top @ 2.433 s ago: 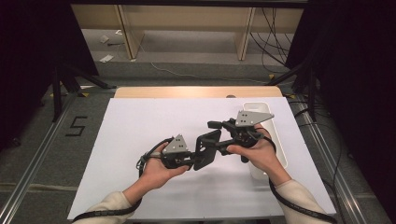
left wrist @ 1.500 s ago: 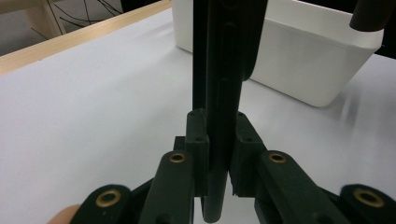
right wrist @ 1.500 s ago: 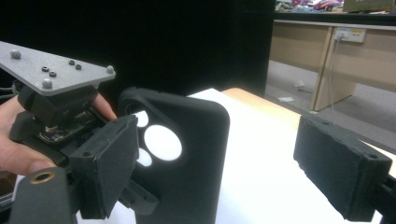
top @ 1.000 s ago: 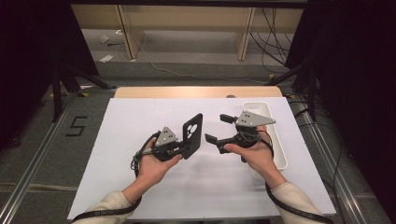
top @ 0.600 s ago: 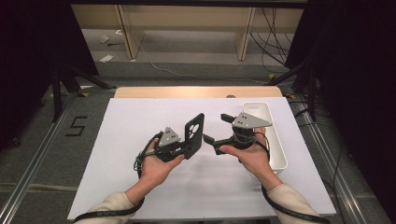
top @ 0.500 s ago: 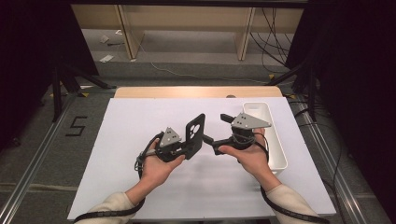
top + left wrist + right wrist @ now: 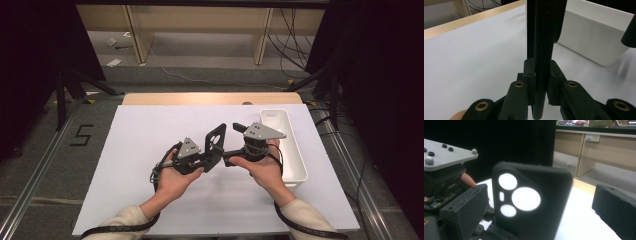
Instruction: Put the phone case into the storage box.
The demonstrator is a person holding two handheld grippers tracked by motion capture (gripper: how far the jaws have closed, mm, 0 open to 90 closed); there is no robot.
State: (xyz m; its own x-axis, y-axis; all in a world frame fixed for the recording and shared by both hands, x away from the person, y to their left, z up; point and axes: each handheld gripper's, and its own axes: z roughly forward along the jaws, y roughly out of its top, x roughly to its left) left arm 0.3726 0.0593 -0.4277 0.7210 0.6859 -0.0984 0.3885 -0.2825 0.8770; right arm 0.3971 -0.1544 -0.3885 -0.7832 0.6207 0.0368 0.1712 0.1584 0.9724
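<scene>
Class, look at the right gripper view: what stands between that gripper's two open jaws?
The black phone case, upright with its camera cut-outs facing the lens, stands between the right gripper's open jaws, touching neither. The left gripper clamps its edge, as the left gripper view shows.

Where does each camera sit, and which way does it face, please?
High view: above the table, looking forward and down; both forearms, left claw, right claw.
Left claw view: rides the left claw, looking along the clamped phone case toward the bin.
Right claw view: rides the right claw, facing the case.
All three share the case.
</scene>
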